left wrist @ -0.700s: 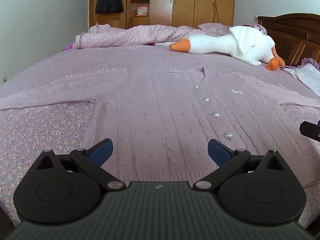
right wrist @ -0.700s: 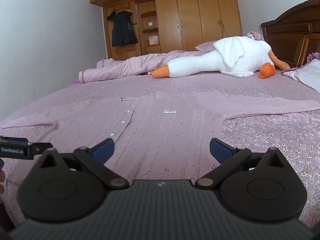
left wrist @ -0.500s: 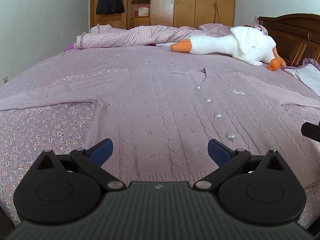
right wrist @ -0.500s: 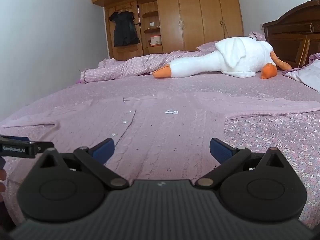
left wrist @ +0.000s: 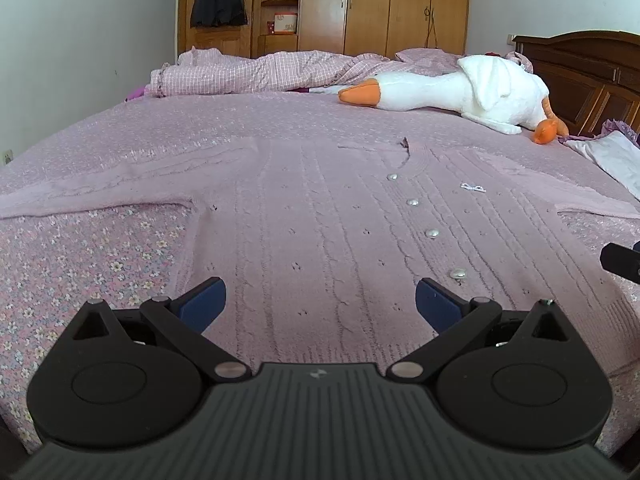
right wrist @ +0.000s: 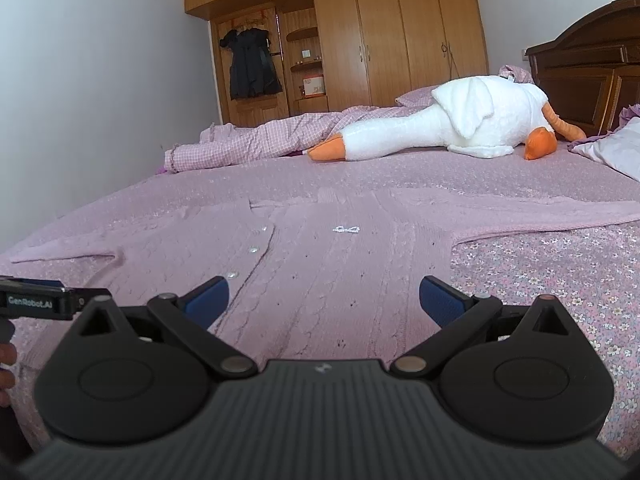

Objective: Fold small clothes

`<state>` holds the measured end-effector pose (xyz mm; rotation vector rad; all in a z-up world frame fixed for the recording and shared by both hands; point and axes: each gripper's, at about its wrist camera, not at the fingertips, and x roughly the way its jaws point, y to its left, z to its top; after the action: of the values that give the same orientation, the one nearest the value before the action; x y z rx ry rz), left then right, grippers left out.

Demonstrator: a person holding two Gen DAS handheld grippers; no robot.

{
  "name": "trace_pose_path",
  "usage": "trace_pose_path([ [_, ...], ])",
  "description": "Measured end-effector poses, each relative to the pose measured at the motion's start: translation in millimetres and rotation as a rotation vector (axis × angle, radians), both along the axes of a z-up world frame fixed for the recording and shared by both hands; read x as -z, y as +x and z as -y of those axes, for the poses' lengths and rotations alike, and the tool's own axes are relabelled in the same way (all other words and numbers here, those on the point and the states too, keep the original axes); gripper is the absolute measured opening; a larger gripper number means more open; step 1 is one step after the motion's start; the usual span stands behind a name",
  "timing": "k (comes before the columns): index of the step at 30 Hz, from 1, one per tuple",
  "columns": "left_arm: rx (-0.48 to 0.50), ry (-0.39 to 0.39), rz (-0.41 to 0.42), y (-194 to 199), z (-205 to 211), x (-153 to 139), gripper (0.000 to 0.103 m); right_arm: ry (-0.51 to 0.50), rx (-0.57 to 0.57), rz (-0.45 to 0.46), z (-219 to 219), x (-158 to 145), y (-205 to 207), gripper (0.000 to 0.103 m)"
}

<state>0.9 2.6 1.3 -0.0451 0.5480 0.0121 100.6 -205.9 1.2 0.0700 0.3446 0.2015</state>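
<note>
Both grippers were spread wide and held nothing. My left gripper (left wrist: 320, 300) sat low in the frame over the hem of the cardigan (left wrist: 312, 232), its blue pads (left wrist: 204, 302) well apart. My right gripper (right wrist: 324, 300) sat the same way at the bottom of its frame, over the cardigan's (right wrist: 340, 272) other front panel.

That cardigan lay flat and face up on the bed (left wrist: 80, 260), filling the middle of both views, with its hem toward me and its neck toward the top of the frame. It was a pale pink knit, almost the colour of the flowered bedspread under it, with cable ribs running from hem to neck. Both sleeves were stretched straight out to the frame's sides. It was buttoned; in the left view a row of four silvery buttons (left wrist: 432, 233) ran up the placket right of centre. A small sparkly bow (left wrist: 473, 188) sat on the chest, right of the buttons.

In the right view my left gripper showed at the left edge as a dark bar marked "GenRobot.AI" (right wrist: 30, 302) in pale letters. I could read no other writing.

Toward the upper right of both views a white plush goose (left wrist: 460, 92) with orange beak and feet lay on the bed, beside a crumpled checked quilt (left wrist: 248, 74).
</note>
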Motion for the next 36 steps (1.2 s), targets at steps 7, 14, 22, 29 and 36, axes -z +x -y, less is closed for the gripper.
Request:
trace_pose_path([
  [7, 0.001, 0.001, -0.002, -0.6, -0.2, 1.3, 0.103, 0.002, 0.000, 0.000, 0.2, -0.5, -0.4, 0.103],
  [14, 0.005, 0.004, 0.000, 0.1, -1.0, 0.2, 0.103, 0.011, -0.008, 0.000, 1.3, -0.2, -1.0, 0.103],
  [22, 0.006, 0.001, -0.003, 0.1, -1.4, 0.1, 0.103, 0.011, -0.008, -0.002, 1.5, -0.7, -1.1, 0.103],
  [29, 0.008, 0.002, -0.006, 0.2, -2.2, 0.6, 0.103, 0.006, -0.011, -0.006, 1.2, -0.5, -1.3, 0.103],
  [36, -0.003, 0.022, -0.004, -0.5, -2.2, 1.4, 0.103, -0.006, 0.000, 0.002, -0.3, -1.4, -1.9, 0.103],
])
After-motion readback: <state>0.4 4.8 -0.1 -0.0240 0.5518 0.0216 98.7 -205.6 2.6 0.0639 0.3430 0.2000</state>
